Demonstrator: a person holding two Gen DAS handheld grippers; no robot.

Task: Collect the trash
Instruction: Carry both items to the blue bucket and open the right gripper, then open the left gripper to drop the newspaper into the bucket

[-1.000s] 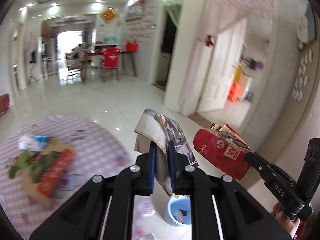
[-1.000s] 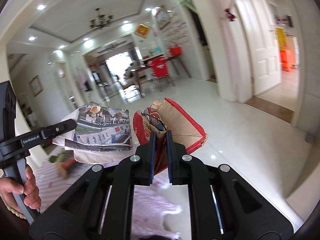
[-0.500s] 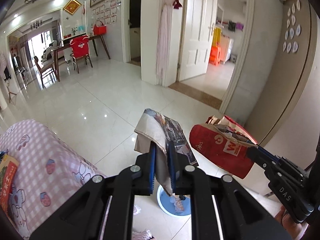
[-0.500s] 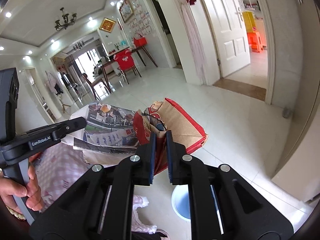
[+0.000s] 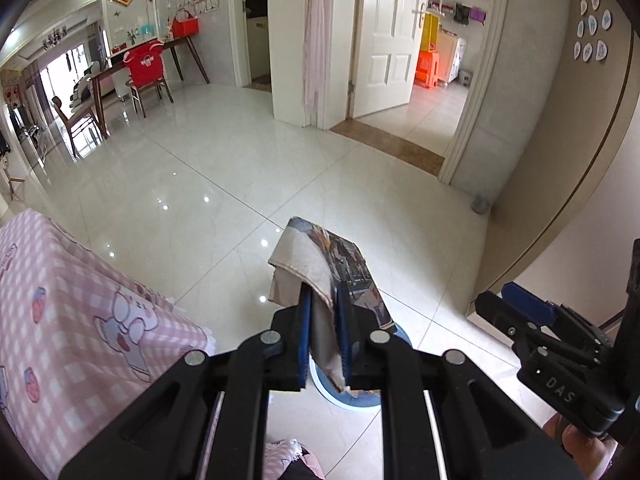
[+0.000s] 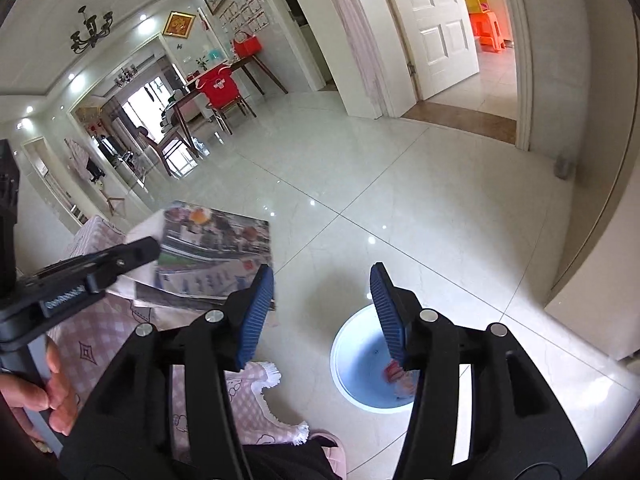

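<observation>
On my left wrist view the left gripper (image 5: 323, 312) is clenched on a folded newspaper (image 5: 320, 264), the blue fingers (image 5: 305, 320) pinching its lower fold while the printed page drapes over to the right. Directly below it, mostly hidden by the paper and the gripper body, I catch only an arc of the blue bin (image 5: 356, 398) on the tiled floor (image 5: 224, 184). The right wrist view gives me what this one hides: the bin's round white rim and blue inside (image 6: 360, 360) sit open below, with a red scrap of trash (image 6: 394, 372) lying inside, partly behind the right finger. The right gripper (image 6: 320, 308) has just been opening; its ribbed blue fingers (image 6: 256, 312) stand wide apart with nothing between them. From this side I also see the newspaper's full printed face (image 6: 216, 252), blurred, held out by the left gripper (image 6: 132, 254), and the person's hand (image 6: 44, 392) wrapped around that gripper's handle. Back in the left view, the right gripper (image 5: 504, 310) shows at the far right edge, side-on. The pink checked cloth with cartoon prints covers the bench (image 5: 72, 320) at my left, and its fringed edge (image 6: 256, 392) hangs near the bin in the right view.
</observation>
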